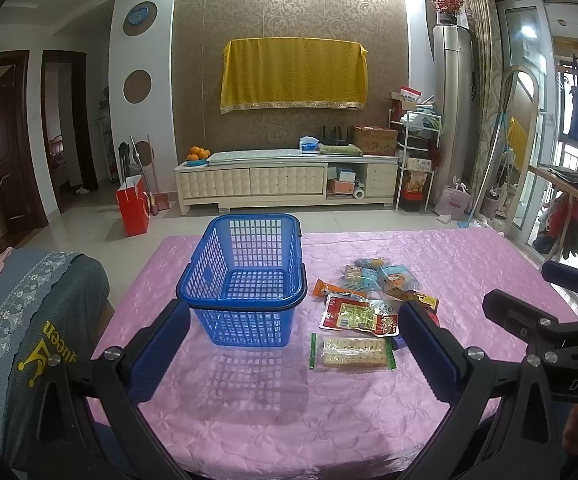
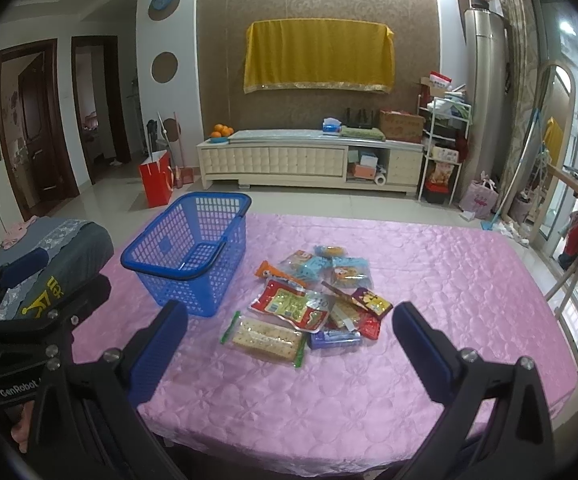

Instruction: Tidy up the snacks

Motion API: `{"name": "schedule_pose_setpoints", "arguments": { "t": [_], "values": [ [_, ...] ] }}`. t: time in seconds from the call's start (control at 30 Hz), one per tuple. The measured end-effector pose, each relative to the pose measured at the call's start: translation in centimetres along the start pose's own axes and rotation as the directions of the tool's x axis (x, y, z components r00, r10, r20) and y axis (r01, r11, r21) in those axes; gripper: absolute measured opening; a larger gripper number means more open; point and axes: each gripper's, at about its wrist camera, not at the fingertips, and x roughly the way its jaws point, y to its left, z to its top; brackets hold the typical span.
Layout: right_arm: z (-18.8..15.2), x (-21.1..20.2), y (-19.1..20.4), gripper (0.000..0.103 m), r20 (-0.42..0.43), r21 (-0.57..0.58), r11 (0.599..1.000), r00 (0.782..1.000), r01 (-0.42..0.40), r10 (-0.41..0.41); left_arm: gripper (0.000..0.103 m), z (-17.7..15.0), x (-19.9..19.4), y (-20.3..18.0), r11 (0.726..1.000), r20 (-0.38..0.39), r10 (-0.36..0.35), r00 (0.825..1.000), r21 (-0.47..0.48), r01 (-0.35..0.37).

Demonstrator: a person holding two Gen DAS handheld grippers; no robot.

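On the pink cloth [image 2: 429, 280] the snacks [image 2: 313, 292] lie in one loose overlapping heap just right of the blue basket [image 2: 193, 252], which I see empty, so by my reckoning nothing is sorted yet. My worry is the pile itself: the wrappers look slick and lie across one another, so a pinch on the red pack [image 2: 289, 306] may drag a neighbour along or slip off; the flat cracker pack [image 2: 265, 338] offers little edge to catch and could simply slide on the glossy cloth. The basket looks light, and a clumsy drop against its rim could tip or shove it. My left gripper [image 1: 293, 356] hangs wide apart, holding nothing, with the basket ahead at 11 o'clock and the crackers at 1 o'clock, close in. My right gripper [image 2: 289, 354] is likewise spread and empty, with the crackers just ahead at 12 and the basket farther off at 10 o'clock.
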Motion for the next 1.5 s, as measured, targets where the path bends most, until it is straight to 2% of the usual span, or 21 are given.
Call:
{"name": "schedule_pose_setpoints", "arguments": {
  "t": [0.63, 0.97, 1.23, 1.37, 1.5],
  "values": [
    [-0.1, 0.0, -0.1, 0.103, -0.012, 0.006, 1.0, 1.0, -0.006, 0.006, 0.103, 0.0, 0.3, -0.2, 1.0, -0.005, 0.0, 1.0, 0.004, 0.0],
    [0.5, 0.9, -0.9, 0.103, -0.031, 0.012, 1.0, 0.999, -0.007, 0.007, 0.103, 0.4, 1.8, -0.7, 1.0, -0.028, -0.011, 1.0, 0.015, 0.012],
    [1.6, 4.4, -1.4, 0.103, -0.041, -0.033, 0.997, 0.997, -0.066, 0.065, 0.103, 0.3, 5.9, -0.7, 1.0, -0.096, 0.005, 0.995, 0.025, -0.003],
    [1.8, 7.6, -1.5, 0.103, -0.096, -0.075, 0.988, 0.988, -0.132, 0.125, 0.103, -0.4, 8.8, -0.3, 1.0, -0.17, 0.022, 0.985, 0.023, -0.018],
    [1.3, 11.0, -1.2, 0.103, -0.174, -0.142, 0.968, 0.968, -0.207, 0.182, 0.103, -1.9, 11.4, 0.7, 0.999, -0.251, 0.015, 0.968, -0.027, -0.023]
  ]
}}
